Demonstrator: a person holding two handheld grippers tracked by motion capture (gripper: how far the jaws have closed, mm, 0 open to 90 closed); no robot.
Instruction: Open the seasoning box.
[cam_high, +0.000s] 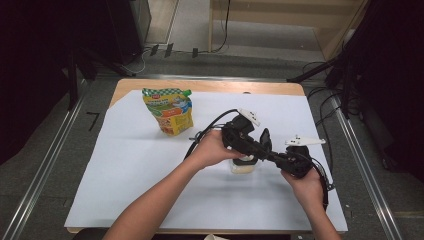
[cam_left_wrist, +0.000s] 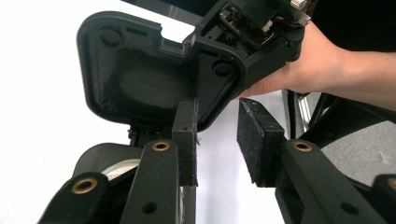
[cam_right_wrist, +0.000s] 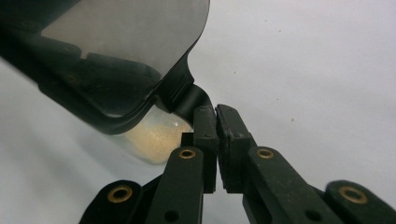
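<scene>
Right gripper (cam_right_wrist: 217, 116) jaws closed on black lid (cam_right_wrist: 107, 93) tab; left gripper (cam_left_wrist: 217, 140) jaws open; container (cam_high: 243, 165) below.

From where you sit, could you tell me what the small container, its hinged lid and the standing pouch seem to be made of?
Container: apparently clear plastic, pale grains showing through its wall.
Lid: seemingly moulded black plastic, matte, with rounded corners and a translucent panel in the right gripper view.
Pouch: probably glossy printed plastic film, yellow and green, creased, standing on the white sheet.
</scene>
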